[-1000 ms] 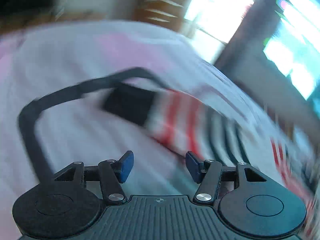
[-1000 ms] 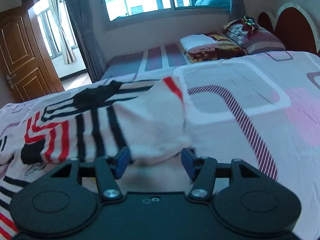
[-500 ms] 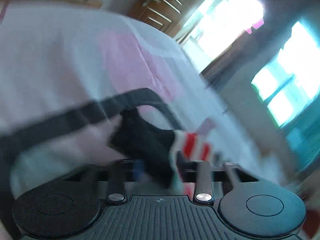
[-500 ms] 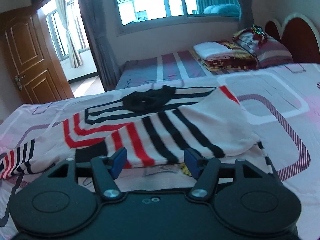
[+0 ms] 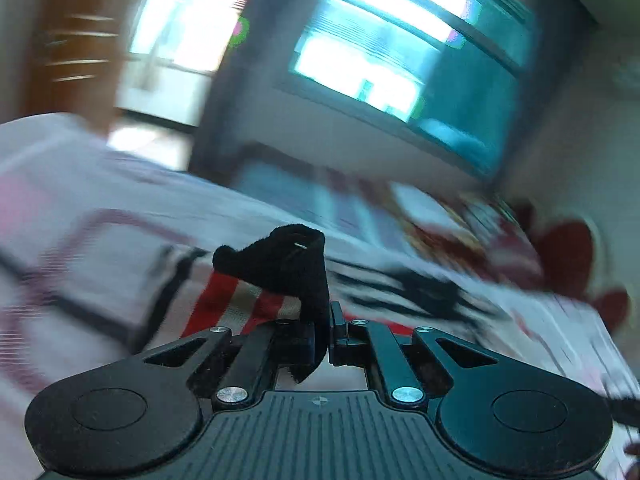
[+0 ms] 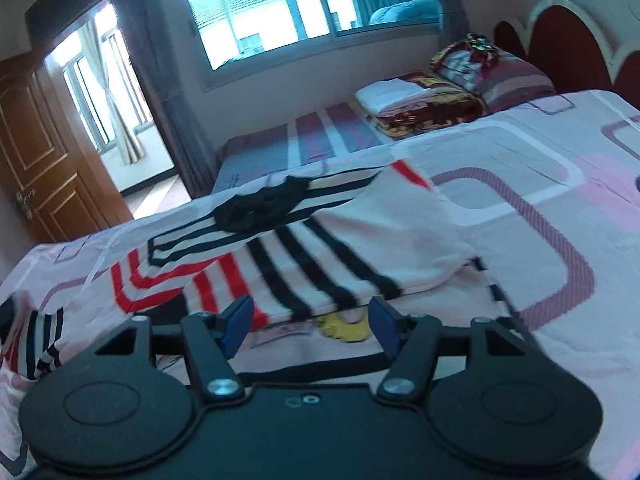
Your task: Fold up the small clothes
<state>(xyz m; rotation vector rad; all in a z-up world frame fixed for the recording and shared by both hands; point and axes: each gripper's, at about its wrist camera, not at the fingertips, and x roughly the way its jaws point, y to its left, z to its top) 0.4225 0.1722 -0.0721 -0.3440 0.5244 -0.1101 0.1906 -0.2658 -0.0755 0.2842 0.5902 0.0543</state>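
Left wrist view: we find the left gripper [image 5: 329, 322] pinching the black cuff [image 5: 288, 264] of the striped top [image 6: 304, 256], which lies half folded on the bed [image 6: 540, 208]. The right gripper [image 6: 310, 322] stands spread, empty. We judge the thin pinch may slip, dropping the sleeve short.

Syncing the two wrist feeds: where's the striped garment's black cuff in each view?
Left wrist: black cuff at centre, pinched between the left gripper fingers, lifted off the bed.
Right wrist: cannot tell; a black patch sits at the far left edge, too small.
Shared landmark: the window behind the bed.
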